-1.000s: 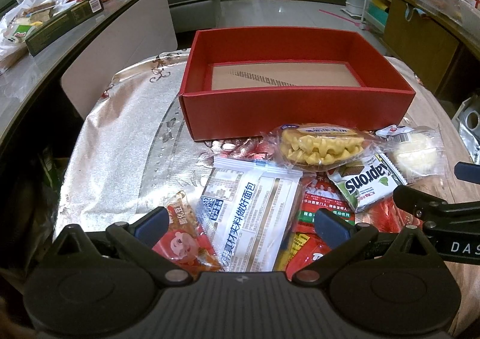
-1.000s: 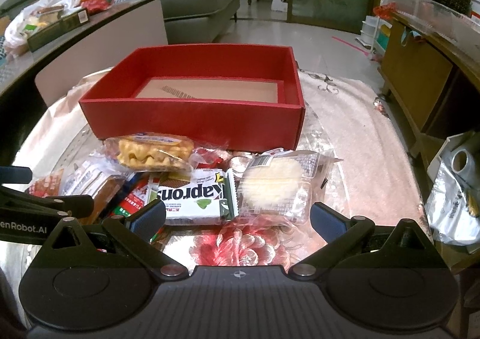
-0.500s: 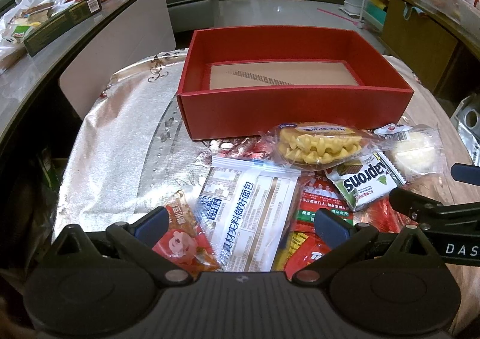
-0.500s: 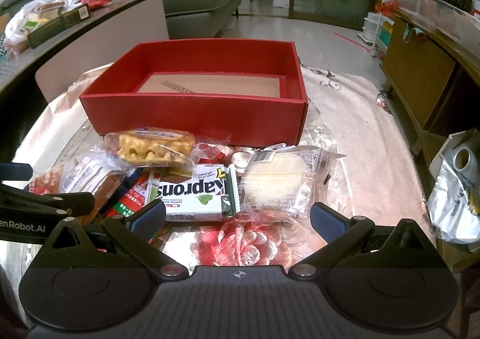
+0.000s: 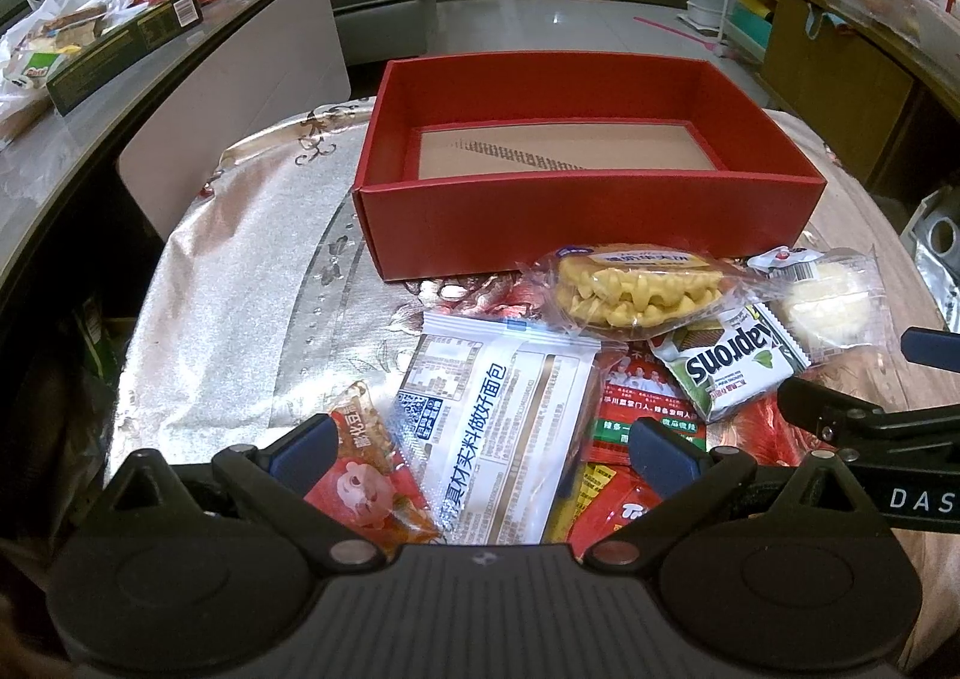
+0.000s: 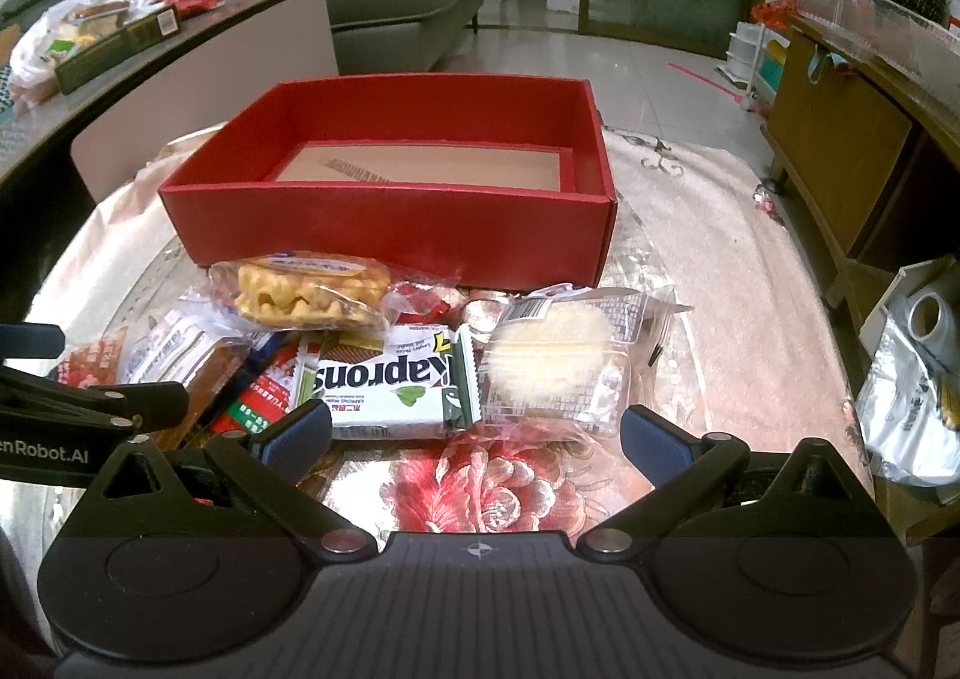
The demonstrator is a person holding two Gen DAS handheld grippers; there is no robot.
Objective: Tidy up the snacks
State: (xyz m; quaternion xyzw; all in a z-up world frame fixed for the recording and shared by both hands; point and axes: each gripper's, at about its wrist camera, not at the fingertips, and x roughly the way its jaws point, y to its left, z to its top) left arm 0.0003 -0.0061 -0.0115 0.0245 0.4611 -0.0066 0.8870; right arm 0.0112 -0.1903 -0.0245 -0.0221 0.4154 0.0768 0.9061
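Note:
An empty red box (image 5: 588, 223) (image 6: 396, 229) stands on the table behind a heap of snack packs. In the left wrist view my left gripper (image 5: 483, 448) hangs open over a white bread pack (image 5: 498, 427), with a red snack pack (image 5: 366, 475) by its left finger. A yellow waffle pack (image 5: 636, 289) (image 6: 306, 292) lies against the box front. My right gripper (image 6: 474, 433) is open just short of the green Kaprons wafer pack (image 6: 390, 385) (image 5: 729, 367) and a clear-wrapped white cake (image 6: 552, 361) (image 5: 831, 307). Nothing sits between either pair of fingers.
A shiny flowered cloth (image 5: 240, 283) covers the table. A long counter (image 5: 90, 78) with bags and a dark box runs along the left. A wooden cabinet (image 6: 840, 138) stands on the right, and a silver bag (image 6: 912, 409) lies at the table's right edge.
Both grippers have drifted slightly, so the box and snacks sit a little differently in view. Neither gripper has taken hold of anything and the snacks have not moved.

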